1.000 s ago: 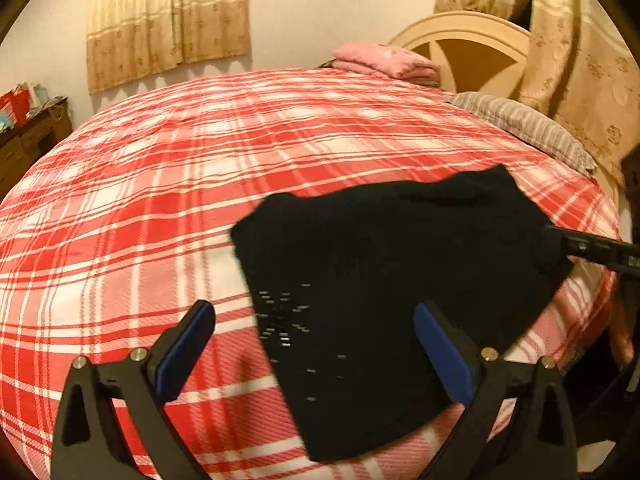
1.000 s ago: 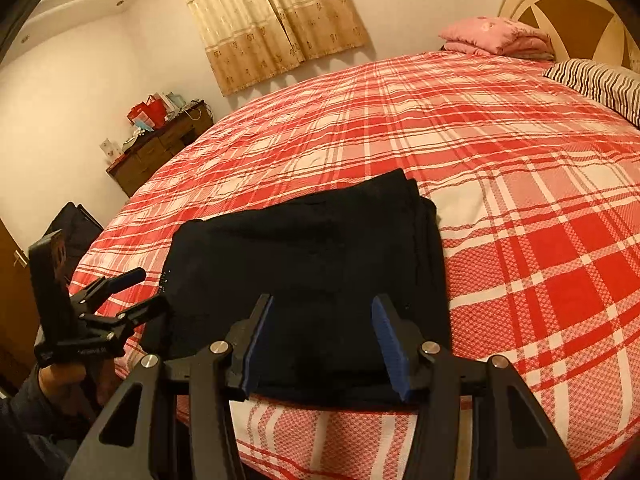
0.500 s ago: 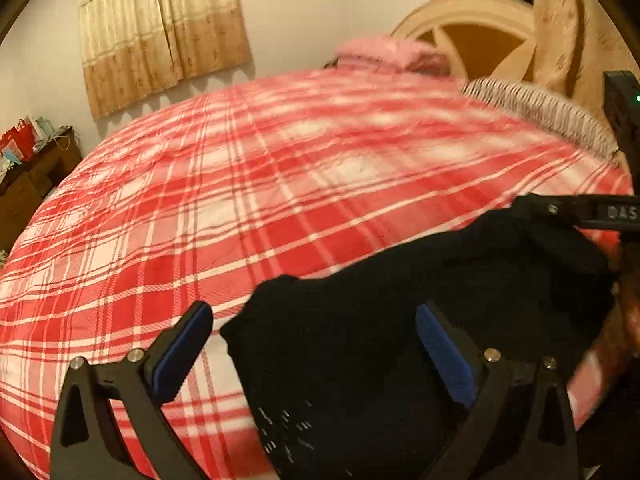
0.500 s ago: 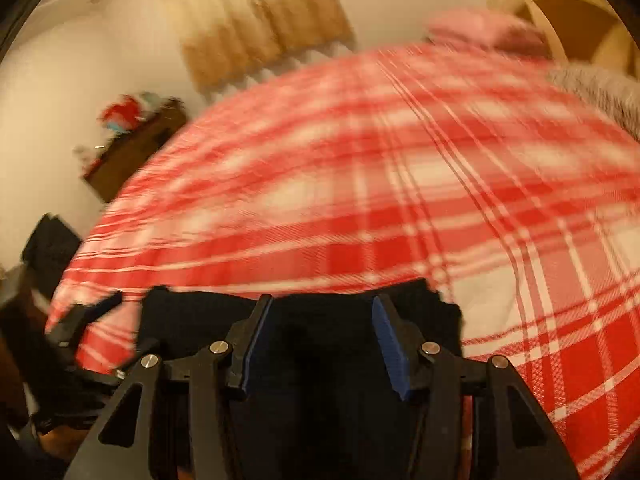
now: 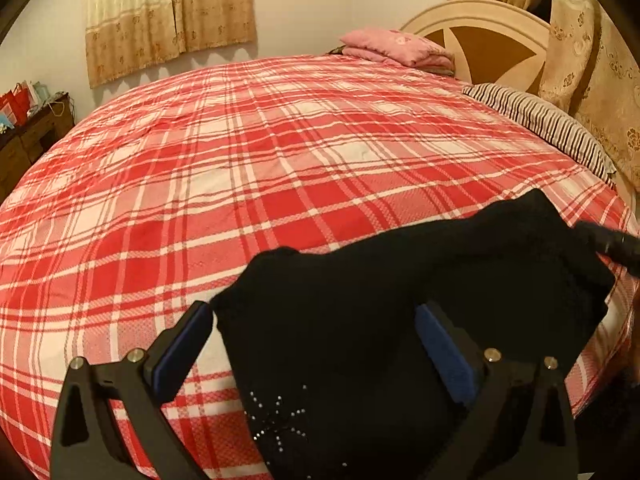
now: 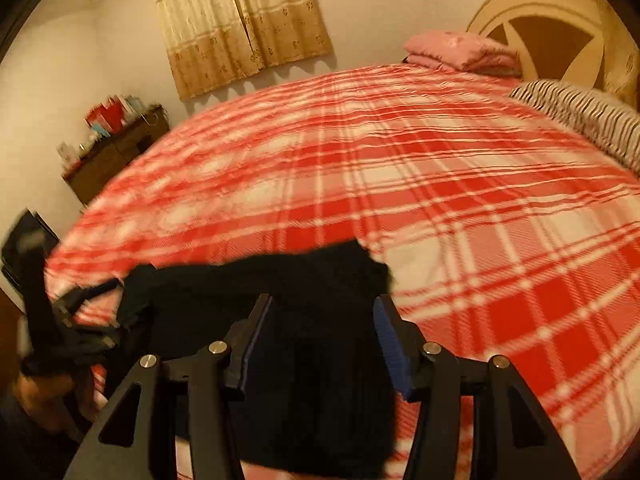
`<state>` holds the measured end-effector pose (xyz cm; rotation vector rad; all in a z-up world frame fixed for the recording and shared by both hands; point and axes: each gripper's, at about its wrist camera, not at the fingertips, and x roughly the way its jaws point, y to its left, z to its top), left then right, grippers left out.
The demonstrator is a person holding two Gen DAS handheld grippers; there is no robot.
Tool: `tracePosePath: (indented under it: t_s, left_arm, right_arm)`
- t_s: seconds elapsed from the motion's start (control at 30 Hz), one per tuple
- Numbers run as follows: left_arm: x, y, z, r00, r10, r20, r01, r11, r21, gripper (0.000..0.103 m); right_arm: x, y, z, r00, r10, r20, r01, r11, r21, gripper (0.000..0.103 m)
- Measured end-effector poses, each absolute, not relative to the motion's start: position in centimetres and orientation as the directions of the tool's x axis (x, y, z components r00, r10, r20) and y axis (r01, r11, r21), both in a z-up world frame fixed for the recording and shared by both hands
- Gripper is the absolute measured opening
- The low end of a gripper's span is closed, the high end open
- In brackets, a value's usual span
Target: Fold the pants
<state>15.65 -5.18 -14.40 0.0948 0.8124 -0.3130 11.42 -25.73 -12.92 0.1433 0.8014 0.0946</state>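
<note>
Folded black pants (image 5: 400, 280) with small sparkly studs lie on the red plaid bed cover (image 5: 200, 160) near its front edge. My left gripper (image 5: 312, 312) stands wide open over their left part; the left blue pad hangs over the cover, the right one over the cloth. My right gripper (image 6: 323, 300) hovers over the pants (image 6: 200, 292) at their right end. Its jaws are opening, with black cloth lying between and under the fingers, and the pads do not press on it. Each gripper shows in the other view: the right gripper (image 5: 612, 244) and the left gripper (image 6: 80, 308).
A folded pink blanket (image 5: 396, 46) and a striped pillow (image 5: 540, 120) lie at the head of the bed by the round headboard (image 5: 492, 36). A dark dresser (image 5: 28, 132) with red items stands at the far left wall. Curtains (image 5: 168, 20) hang behind.
The right gripper has drawn back and lifted a little, so the pants sit lower in its blurred view. The left gripper has shifted sideways; more of the bed shows above the pants.
</note>
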Motion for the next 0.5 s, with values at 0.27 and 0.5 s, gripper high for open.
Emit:
tracePosePath:
  t_s: [0.27,0.5]
  left_arm:
    - [14.4,-4.2,-14.3,0.646,-0.255,-0.720,0.317,0.947,-0.050,0.103]
    - [14.6,-0.9,-16.2,0.597,-0.349,-0.723,0.295,0.933,-0.206,0.103]
  right_arm:
    - [11.1,-27.6,-15.1,0.661,0.178,-0.729,-0.032,0.977,0.209,0.059]
    - [11.5,-29.9,-15.3,0.671,0.275,-0.689,0.004,0.927,0.374,0.059]
